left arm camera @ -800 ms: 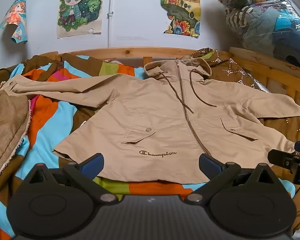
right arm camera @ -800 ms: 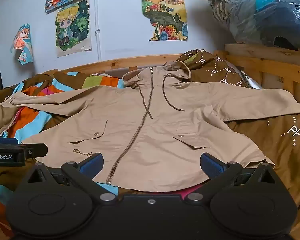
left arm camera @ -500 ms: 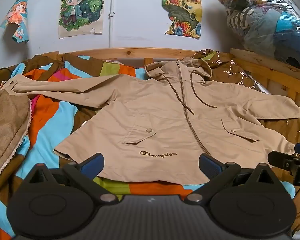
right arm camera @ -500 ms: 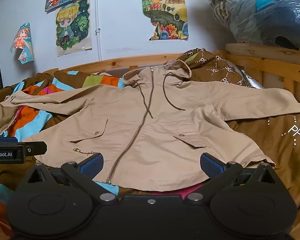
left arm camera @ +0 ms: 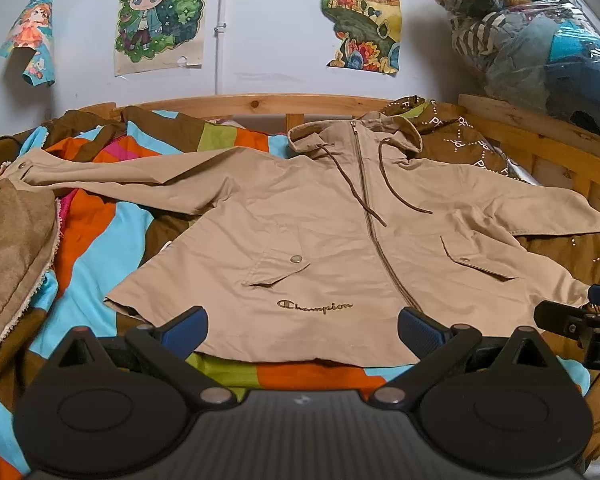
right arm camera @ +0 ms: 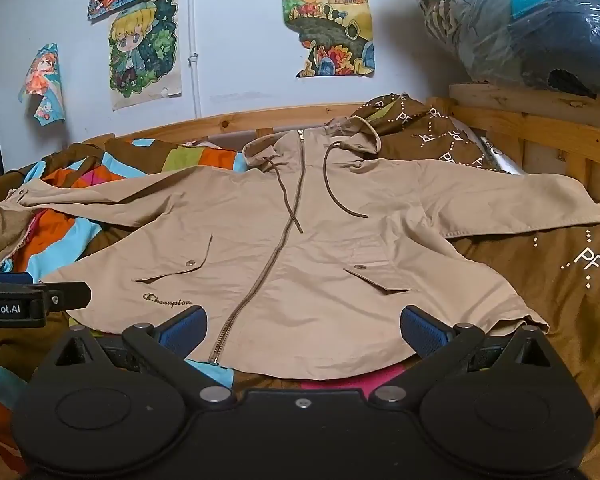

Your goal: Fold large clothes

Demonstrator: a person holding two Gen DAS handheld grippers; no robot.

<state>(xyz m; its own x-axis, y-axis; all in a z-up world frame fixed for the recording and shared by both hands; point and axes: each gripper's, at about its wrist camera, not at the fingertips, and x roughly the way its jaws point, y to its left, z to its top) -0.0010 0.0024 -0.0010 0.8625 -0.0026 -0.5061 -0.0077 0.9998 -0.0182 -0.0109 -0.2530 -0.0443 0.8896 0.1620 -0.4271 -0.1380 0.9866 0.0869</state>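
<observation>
Hovering just short of the hem, we are holding the left gripper (left arm camera: 302, 326) with its blue-padded fingers spread wide and nothing between them, and the right gripper (right arm camera: 302, 328) is standing equally wide and empty beside it. The tan hooded jacket (left arm camera: 332, 248) is lying front-up and zipped on the bed, over a bright striped blanket (left arm camera: 100, 248), with both sleeves stretched out to the sides and the hood pointing toward the wooden bed frame (left arm camera: 260, 102). A brown patterned cover (right arm camera: 560, 276) is lying under the jacket's sleeve on our right side. A brown fleecy garment (left arm camera: 12, 248) is resting at the left edge, near the other sleeve's cuff. Cartoon posters (right arm camera: 144, 52) are hanging on the wall behind.
</observation>
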